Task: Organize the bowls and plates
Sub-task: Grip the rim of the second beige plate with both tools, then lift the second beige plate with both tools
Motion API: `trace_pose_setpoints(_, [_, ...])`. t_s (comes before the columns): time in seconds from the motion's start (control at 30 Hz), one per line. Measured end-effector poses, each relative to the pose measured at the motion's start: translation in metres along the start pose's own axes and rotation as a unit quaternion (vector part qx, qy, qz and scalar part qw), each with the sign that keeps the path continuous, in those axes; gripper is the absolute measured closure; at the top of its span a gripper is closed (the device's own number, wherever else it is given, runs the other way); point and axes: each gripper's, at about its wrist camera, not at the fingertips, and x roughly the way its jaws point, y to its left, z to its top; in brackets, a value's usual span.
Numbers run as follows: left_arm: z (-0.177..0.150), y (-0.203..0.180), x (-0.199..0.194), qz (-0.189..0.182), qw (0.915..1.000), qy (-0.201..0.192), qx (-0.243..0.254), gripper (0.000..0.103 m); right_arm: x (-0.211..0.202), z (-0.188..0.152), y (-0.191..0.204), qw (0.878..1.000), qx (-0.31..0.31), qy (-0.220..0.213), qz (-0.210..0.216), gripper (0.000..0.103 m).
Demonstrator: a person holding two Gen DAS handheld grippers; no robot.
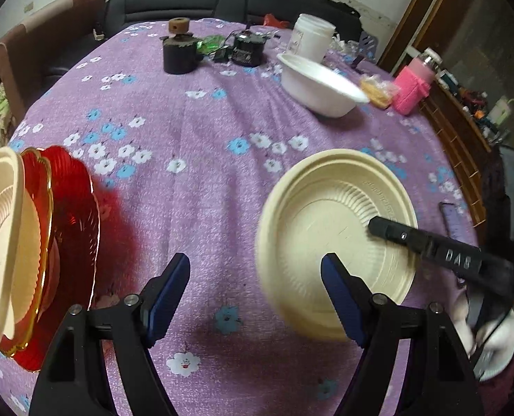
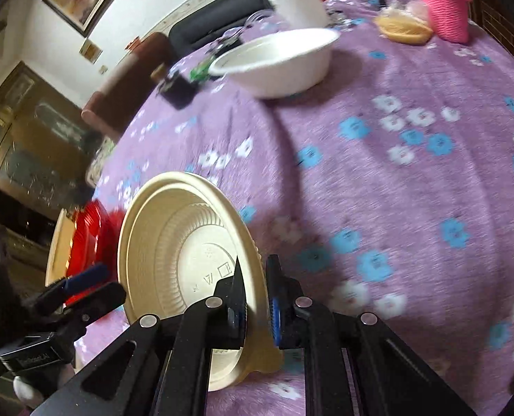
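Right wrist view is showing me the cream plate [image 2: 173,242] tipped up on edge, and my right gripper [image 2: 257,298] is pinching its rim, one finger lying against the ribbed underside and the other on the far face, so the plate's eating side is hidden from this camera. Its lower edge is blurring into the gripper body and I cannot tell whether it is touching the purple floral tablecloth [image 2: 395,190]. Left wrist view is giving me the same plate [image 1: 329,232] from the open side, hanging over the cloth at the right, with one black finger of the right gripper [image 1: 381,227] crossing it; the near rim is smearing. My left gripper [image 1: 257,277] is hovering with its blue-padded fingers [image 1: 168,287] spread wide and nothing between them. At the left edge a stack is sitting half cut off: another cream plate [image 1: 0,242] on red plates [image 1: 73,215] with a gold rim. Further back a white bowl [image 1: 319,86] is resting on the cloth, a white tub [image 1: 312,38] behind it, a pink knitted sleeve [image 1: 411,88] at the right, and dark small items [image 1: 180,52] too blurred to name.
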Motion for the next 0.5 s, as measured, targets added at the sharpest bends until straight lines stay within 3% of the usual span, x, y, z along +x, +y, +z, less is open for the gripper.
trace_pose_setpoints(0.3, [-0.004,-0.003,0.015,0.037,0.9993,-0.001,-0.007,0.026,0.002,-0.017,-0.003,0.996,-0.023,-0.082,-0.017,0.086])
trace_pose_setpoints(0.4, [-0.003,-0.008,0.02,0.036,0.9993,-0.002,-0.013,0.026,0.005,-0.016,-0.008,0.996,-0.013,-0.09,-0.017,0.074])
trace_pose_setpoints(0.5, [-0.004,-0.013,0.029,0.03,0.9993,0.006,-0.022,0.026,0.001,-0.02,-0.008,0.995,-0.02,-0.095,-0.028,0.072])
